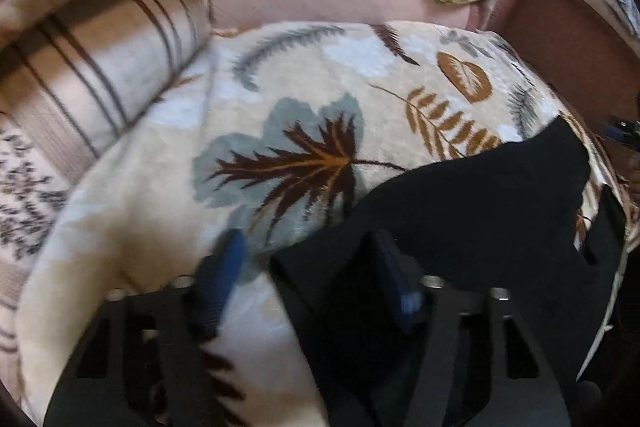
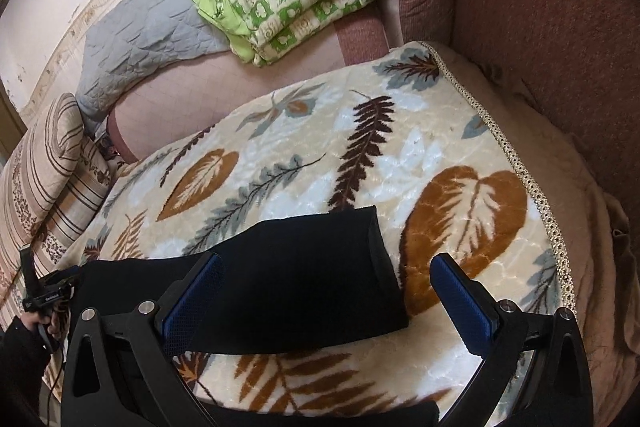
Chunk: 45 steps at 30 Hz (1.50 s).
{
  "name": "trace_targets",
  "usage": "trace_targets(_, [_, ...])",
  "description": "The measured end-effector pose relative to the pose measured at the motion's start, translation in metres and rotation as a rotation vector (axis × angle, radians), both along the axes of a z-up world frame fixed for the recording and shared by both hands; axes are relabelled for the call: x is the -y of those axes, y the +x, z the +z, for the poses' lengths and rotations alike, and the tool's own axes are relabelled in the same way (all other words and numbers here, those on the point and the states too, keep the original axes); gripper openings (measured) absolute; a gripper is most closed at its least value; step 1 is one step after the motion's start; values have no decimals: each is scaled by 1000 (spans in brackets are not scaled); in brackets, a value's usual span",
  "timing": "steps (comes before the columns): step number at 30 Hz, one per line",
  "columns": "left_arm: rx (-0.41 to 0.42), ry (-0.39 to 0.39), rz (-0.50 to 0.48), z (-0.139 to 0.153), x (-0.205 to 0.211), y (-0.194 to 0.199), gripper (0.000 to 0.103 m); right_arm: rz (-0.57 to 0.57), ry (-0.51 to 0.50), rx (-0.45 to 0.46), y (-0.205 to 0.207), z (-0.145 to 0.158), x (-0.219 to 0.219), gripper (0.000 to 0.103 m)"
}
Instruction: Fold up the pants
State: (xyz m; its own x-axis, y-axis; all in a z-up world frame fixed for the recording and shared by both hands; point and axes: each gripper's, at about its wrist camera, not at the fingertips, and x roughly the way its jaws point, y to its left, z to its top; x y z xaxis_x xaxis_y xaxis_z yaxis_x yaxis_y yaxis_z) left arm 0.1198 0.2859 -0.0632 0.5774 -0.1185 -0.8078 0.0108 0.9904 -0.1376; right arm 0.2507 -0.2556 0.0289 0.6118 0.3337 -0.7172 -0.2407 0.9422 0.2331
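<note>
Black pants (image 2: 296, 279) on leaf-print blanket (image 2: 400, 131)

left gripper (image 1: 308, 267) and right gripper (image 2: 326, 291) — both low, jaws spread wide apart

Leaf-patterned blanket (image 2: 280, 155) over sofa (image 2: 540, 27), black pants (image 2: 288, 275) lying flat on it

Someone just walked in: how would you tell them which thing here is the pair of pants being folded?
Find the cream plush blanket with brown and grey leaf prints spread over the couch. On its near part lies a flat, plain black cloth, the pants. Every other fabric around is patterned, grey or green.
</note>
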Motion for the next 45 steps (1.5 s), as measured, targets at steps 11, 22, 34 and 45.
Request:
trace_targets(11, [67, 59, 36, 46, 15, -22, 8, -45, 90, 49, 29, 18, 29, 103])
trace_targets(22, [93, 174, 269, 92, 49, -38, 8, 97, 296, -292, 99, -33, 35, 68])
trace_targets(34, [79, 179, 336, 98, 49, -29, 7, 166, 202, -298, 112, -59, 27, 5])
trace_targets(45, [206, 298, 233, 105, 78, -112, 7, 457, 87, 8, -7, 10, 62, 4])
